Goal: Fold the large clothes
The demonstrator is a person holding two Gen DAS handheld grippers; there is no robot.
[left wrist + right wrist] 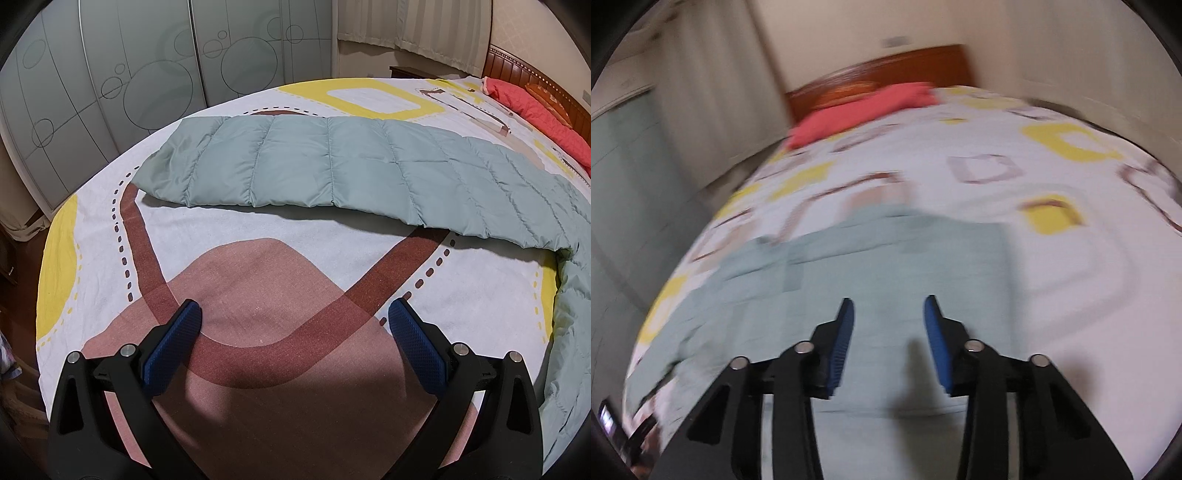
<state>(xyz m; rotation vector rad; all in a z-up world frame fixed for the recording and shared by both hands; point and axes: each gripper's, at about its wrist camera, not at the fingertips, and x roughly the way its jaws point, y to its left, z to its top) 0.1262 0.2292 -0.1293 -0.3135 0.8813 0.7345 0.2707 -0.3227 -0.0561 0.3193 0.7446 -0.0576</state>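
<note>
A pale green quilted garment [332, 166] lies as a long strip across the far half of the bed and hangs over the right edge. My left gripper [295, 306] is open wide above the bare patterned bedsheet [258, 266], short of the garment's near edge, with nothing between its blue pads [173, 347]. The right wrist view is blurred. There my right gripper [889, 301] hovers over the green garment [886, 251]; its jaws stand apart and nothing is between them.
A pink pillow [535, 107] lies against the wooden headboard [535, 74] at the far right. Frosted wardrobe doors [110, 92] and curtains [406, 29] stand behind the bed. The bed's left edge drops to a dark floor.
</note>
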